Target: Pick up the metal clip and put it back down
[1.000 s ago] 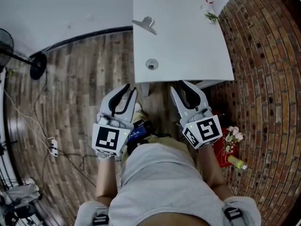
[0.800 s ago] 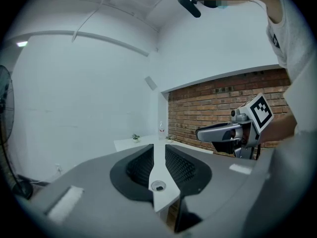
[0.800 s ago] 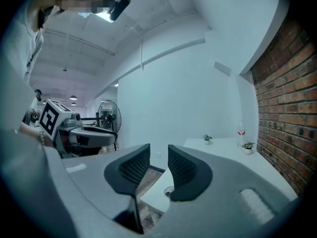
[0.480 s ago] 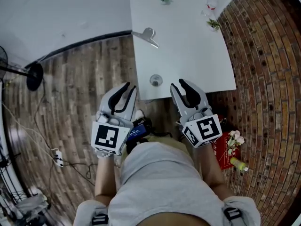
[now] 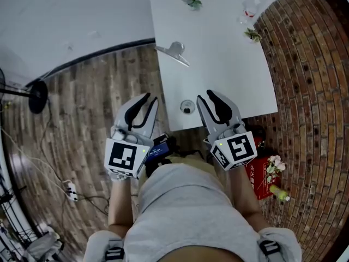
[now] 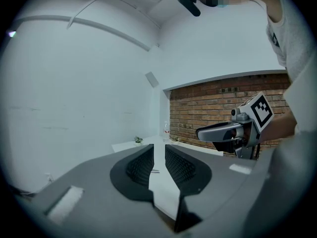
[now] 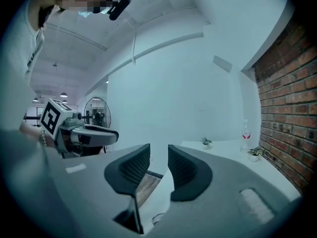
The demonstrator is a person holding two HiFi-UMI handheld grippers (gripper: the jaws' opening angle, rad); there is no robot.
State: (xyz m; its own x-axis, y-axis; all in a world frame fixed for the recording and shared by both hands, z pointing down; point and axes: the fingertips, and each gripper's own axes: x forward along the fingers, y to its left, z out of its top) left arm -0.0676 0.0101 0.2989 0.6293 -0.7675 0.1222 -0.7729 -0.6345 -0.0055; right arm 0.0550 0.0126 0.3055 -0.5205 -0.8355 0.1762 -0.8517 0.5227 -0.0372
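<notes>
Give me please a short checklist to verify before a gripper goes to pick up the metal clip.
1. Metal clip lies on the table, near its left edge: ok.
2. Left gripper jaws apart, nothing between them: ok.
3. Right gripper jaws apart, nothing between them: ok.
4. A gripper at the clip: not ok; both hang at the table's near edge, and the clip lies further on.
5. Space around the clip free: ok; the small round object sits apart, by the near edge.
6. How the clip's handles stand: cannot tell, too small.
</notes>
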